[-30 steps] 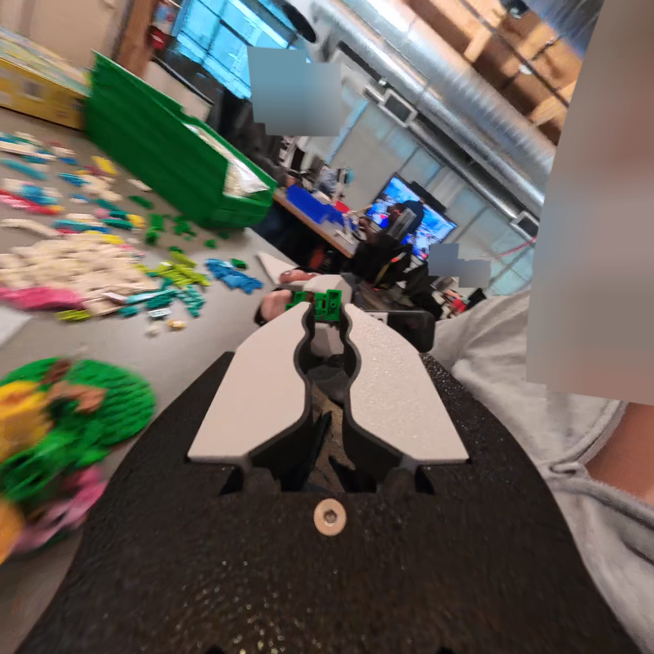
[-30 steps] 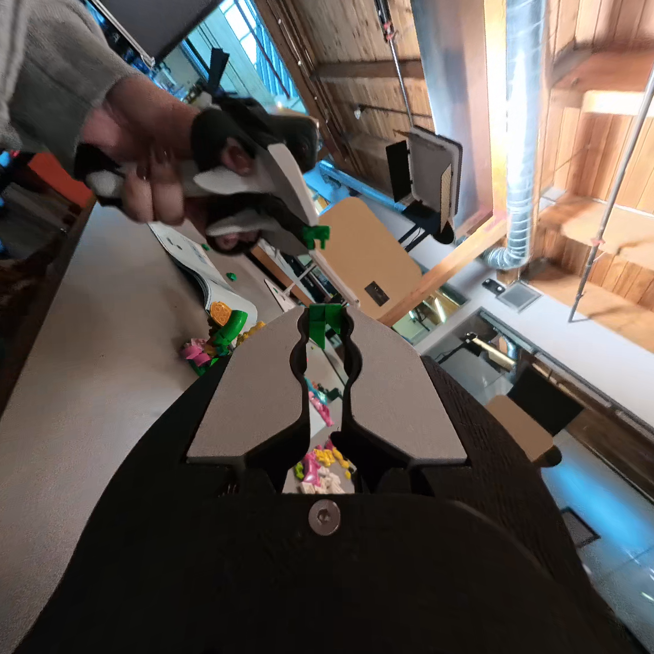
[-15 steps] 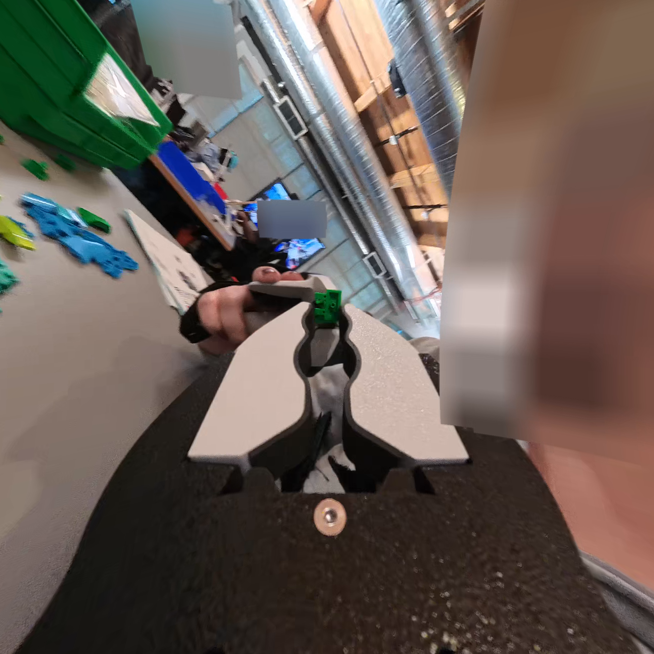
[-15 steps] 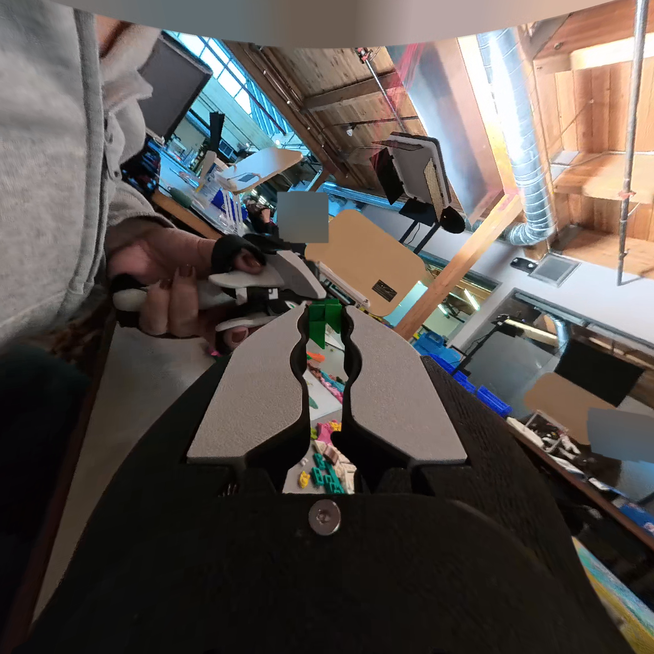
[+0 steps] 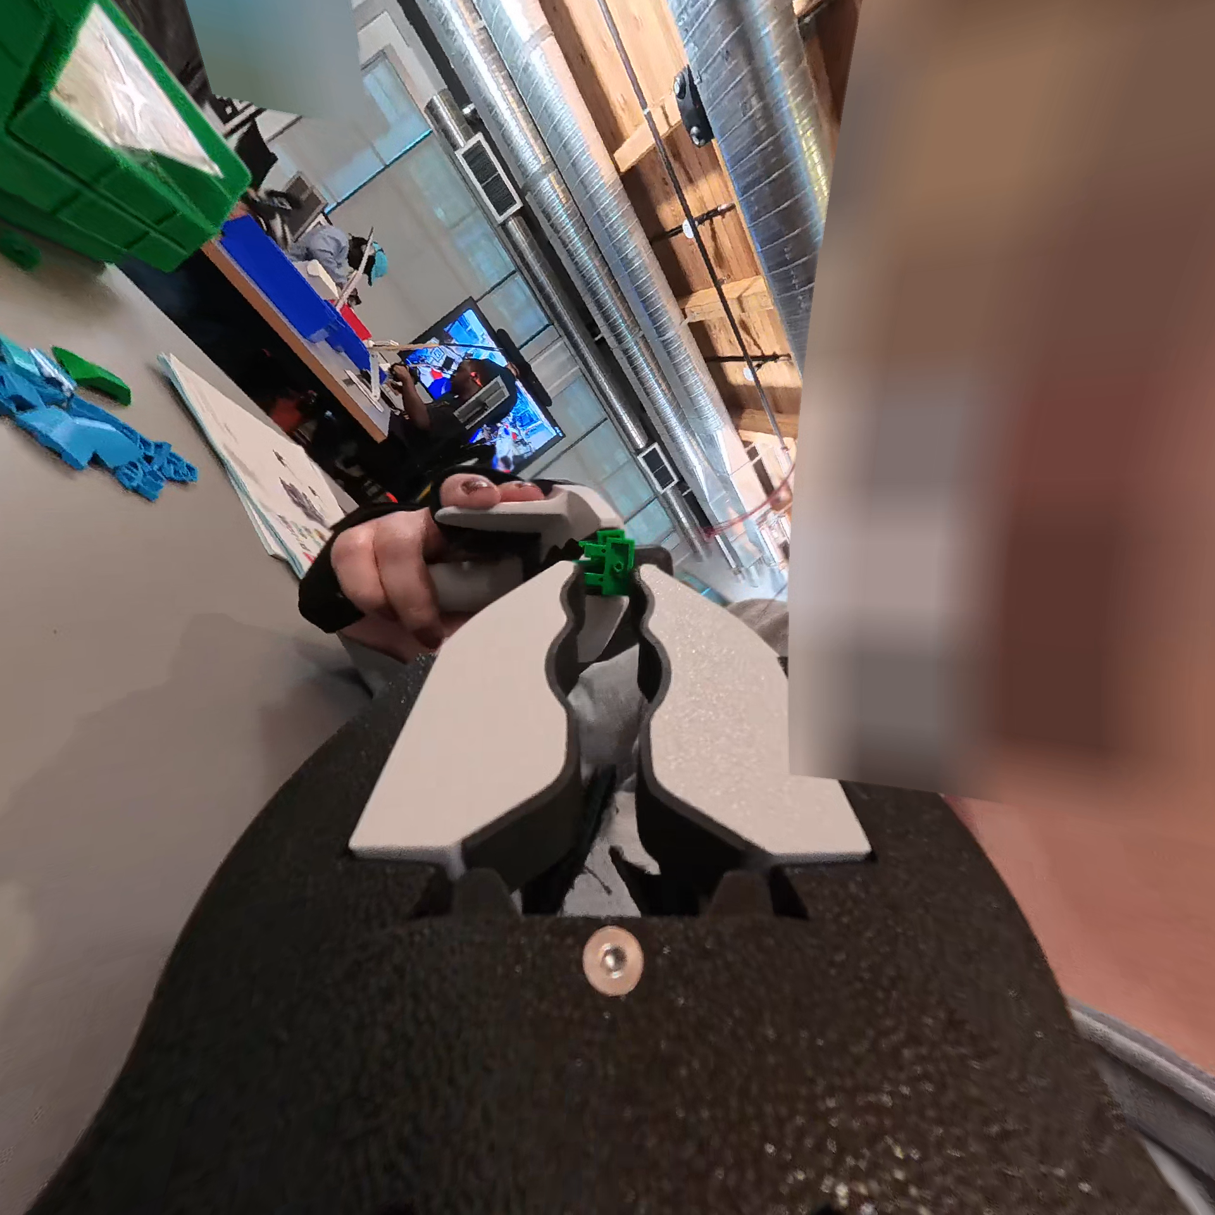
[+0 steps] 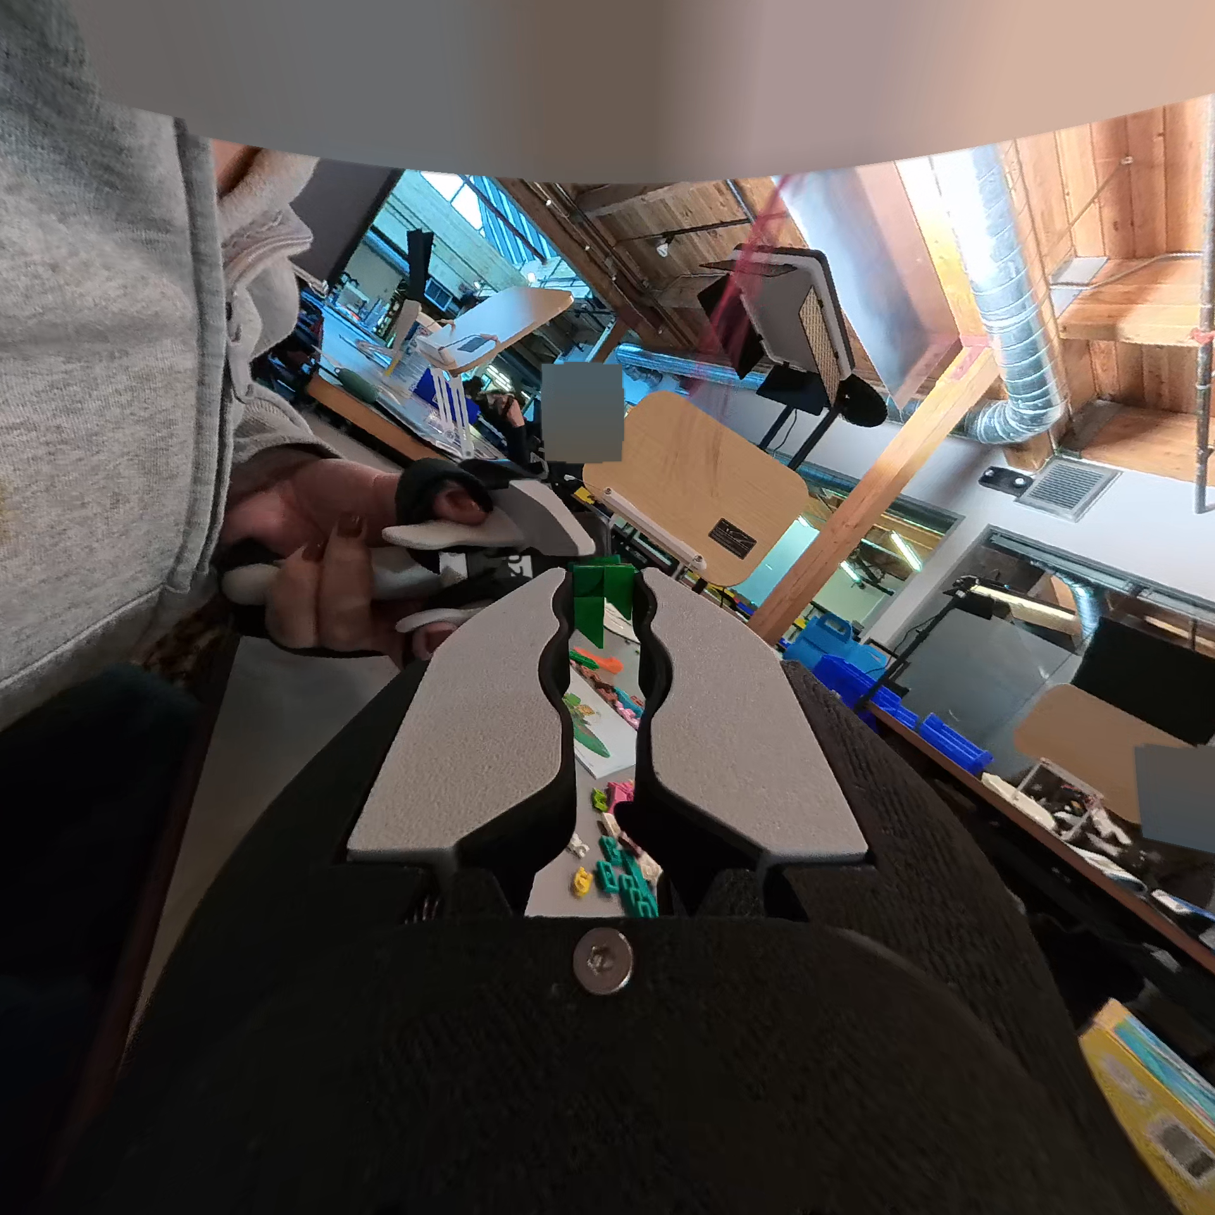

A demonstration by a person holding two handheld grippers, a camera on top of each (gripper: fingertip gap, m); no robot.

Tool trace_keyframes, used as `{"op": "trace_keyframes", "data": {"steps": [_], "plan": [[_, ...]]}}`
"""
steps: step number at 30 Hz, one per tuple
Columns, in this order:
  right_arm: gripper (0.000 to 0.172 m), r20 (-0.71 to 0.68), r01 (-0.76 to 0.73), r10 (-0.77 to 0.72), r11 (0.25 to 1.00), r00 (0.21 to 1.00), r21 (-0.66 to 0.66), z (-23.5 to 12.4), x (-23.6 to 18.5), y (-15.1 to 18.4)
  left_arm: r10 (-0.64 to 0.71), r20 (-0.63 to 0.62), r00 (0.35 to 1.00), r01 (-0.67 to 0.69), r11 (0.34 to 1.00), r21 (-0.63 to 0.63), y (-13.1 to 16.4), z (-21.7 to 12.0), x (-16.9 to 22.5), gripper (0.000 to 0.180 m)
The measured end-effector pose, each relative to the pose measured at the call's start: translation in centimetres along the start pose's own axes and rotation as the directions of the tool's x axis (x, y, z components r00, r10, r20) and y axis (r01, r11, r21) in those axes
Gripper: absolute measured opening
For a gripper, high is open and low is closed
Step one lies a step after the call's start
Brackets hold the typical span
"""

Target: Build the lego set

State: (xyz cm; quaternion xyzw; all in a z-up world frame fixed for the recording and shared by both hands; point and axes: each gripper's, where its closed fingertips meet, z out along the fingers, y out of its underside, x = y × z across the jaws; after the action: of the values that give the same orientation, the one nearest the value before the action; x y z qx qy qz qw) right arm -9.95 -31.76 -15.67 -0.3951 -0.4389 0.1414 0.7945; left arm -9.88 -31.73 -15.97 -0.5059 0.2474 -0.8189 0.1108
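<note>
**Now both our grippers pinch green pieces in mid-air**

On the left, our left gripper (image 5: 608, 578) has its jaws narrowed on a small green brick (image 5: 608, 559). To its right, our right gripper (image 6: 601, 592) clamps a green piece (image 6: 601, 595). Both meet above the grey table (image 5: 98, 657).

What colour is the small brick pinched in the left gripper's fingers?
Bright green brick; the left wrist view shows it best.
</note>
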Motion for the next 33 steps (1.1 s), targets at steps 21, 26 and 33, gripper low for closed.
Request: {"op": "trace_keyframes", "data": {"steps": [21,26,33], "plan": [[0.015,0.448,-0.876,0.832,0.445,0.328,-0.186,5.3,1.6,-0.1,0.926,-0.107,-0.361,-0.835,-0.373,-0.405,-4.3,-4.5,2.5,0.012],[0.015,0.53,-0.895,0.831,0.353,0.167,-0.272,6.8,0.7,-0.4,0.815,-0.206,-0.542,-0.753,-0.58,-0.313,-4.3,-5.0,3.7,0.012],[0.015,0.59,-0.867,0.803,0.353,0.088,-0.351,7.2,-0.6,-0.6,0.618,-0.315,-0.72,-0.597,-0.783,-0.172,-3.3,-5.5,3.6,0.012]]}}
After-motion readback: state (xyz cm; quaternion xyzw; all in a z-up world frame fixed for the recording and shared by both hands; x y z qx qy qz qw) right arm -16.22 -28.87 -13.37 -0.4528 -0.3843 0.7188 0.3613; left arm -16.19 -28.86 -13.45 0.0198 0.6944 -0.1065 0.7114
